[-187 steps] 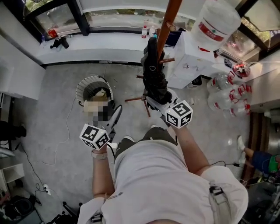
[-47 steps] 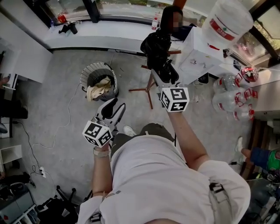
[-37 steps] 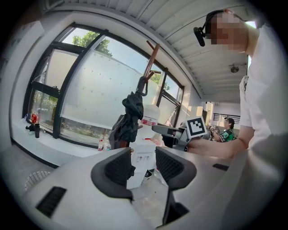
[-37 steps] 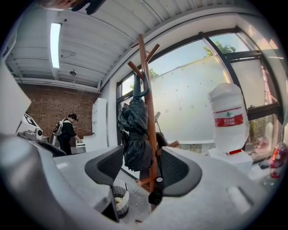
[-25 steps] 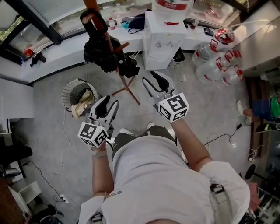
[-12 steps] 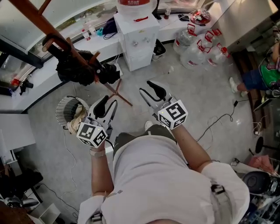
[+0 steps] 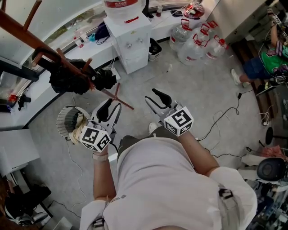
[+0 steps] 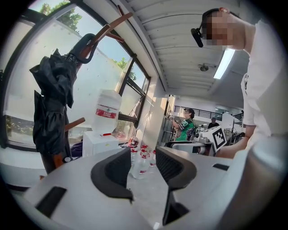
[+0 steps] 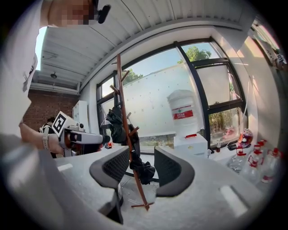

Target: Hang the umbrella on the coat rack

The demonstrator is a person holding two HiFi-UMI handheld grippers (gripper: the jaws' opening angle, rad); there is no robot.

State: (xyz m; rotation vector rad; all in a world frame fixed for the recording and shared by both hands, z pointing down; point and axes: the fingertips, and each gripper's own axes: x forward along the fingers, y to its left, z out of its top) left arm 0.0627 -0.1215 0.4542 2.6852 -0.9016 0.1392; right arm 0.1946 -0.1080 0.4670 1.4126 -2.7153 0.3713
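Umbrella (image 7: 67, 80) hangs along coat rack (image 7: 27, 32) pole, beyond our left gripper (image 7: 111, 107), nearer than right gripper (image 7: 152, 95); both fingers released, empty.

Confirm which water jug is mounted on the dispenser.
The jug at the head view's top edge, sitting on top of the white dispenser. The other jugs stand on the floor to its right.

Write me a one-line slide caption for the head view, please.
Black umbrella hangs on the wooden coat rack; left tongs and right tongs hover empty, apart from it.
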